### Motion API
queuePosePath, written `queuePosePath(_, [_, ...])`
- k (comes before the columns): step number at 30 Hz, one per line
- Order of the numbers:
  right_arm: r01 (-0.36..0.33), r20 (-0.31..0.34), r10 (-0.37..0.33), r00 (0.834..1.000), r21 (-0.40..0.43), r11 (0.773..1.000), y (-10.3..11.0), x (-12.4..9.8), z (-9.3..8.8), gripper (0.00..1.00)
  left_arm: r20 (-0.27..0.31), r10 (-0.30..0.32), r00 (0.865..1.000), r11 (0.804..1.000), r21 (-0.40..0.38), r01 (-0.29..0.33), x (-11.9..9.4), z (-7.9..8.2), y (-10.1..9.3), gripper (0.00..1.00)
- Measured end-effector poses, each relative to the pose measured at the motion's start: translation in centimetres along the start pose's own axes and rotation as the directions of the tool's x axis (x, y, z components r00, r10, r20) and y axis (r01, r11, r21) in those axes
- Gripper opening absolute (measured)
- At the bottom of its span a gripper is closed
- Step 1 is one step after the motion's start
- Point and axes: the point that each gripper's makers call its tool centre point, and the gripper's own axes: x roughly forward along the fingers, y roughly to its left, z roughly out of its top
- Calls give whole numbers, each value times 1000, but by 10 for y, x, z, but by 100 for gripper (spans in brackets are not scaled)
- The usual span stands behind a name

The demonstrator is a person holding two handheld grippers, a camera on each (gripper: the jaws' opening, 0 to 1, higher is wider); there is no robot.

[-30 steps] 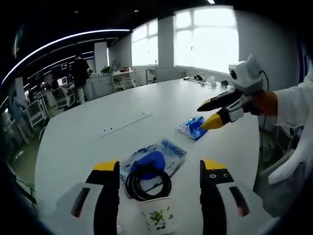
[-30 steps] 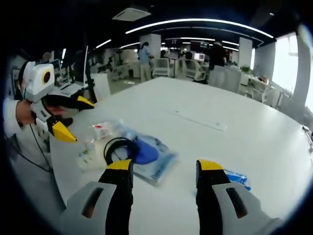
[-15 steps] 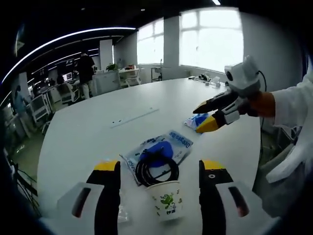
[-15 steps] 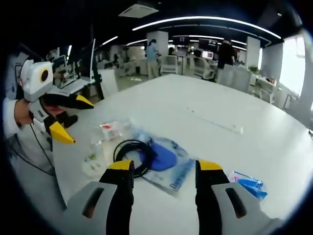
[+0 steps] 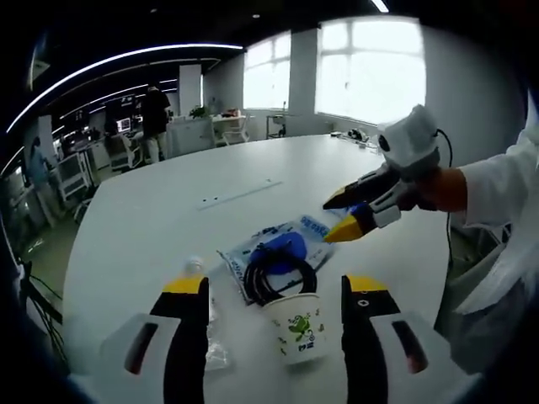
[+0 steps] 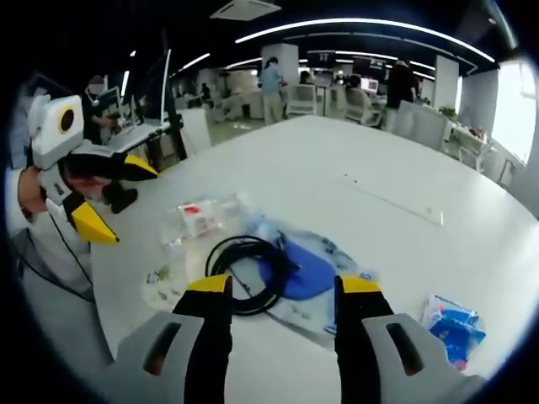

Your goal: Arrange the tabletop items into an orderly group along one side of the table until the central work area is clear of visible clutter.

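On the white table (image 5: 143, 227) a paper cup (image 5: 296, 327) with a green print stands between my left gripper's (image 5: 274, 290) open jaws, a little ahead of them. Just behind the cup lies a black cable coil (image 5: 280, 279) on a clear package with a blue item (image 5: 279, 247). A clear bottle (image 5: 205, 320) lies beside the left jaw. My right gripper (image 5: 344, 215) reaches in from the right, open, above the package's far end. In the right gripper view my right gripper (image 6: 284, 290) is open just short of the cable coil (image 6: 248, 274) and the blue item (image 6: 308, 273). My left gripper (image 6: 94, 195) is open at the left.
A blue packet (image 6: 456, 325) lies to the right of the right gripper's jaws. A clear pouch with a red label (image 6: 202, 215) lies behind the coil. A flat strip (image 6: 394, 203) is set into the table further out. Desks, chairs and people fill the office behind.
My right gripper has moved left and down toward the package and coil, which now sit closer in its view. The left gripper view has drawn back, bringing the bottle into sight.
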Motion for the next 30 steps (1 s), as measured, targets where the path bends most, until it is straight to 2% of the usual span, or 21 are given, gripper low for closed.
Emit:
queuePosePath(14, [-15,-58,15,998,1,1000,12,37,-13,45,-1,1,1000,1000,-17,-1,-8,-14,17,63])
queuePosePath(30, [-49,-79,45,996,-54,997,10,79,-1,43,-3,13,1000,999,-49,-13,-10,-29,39,62])
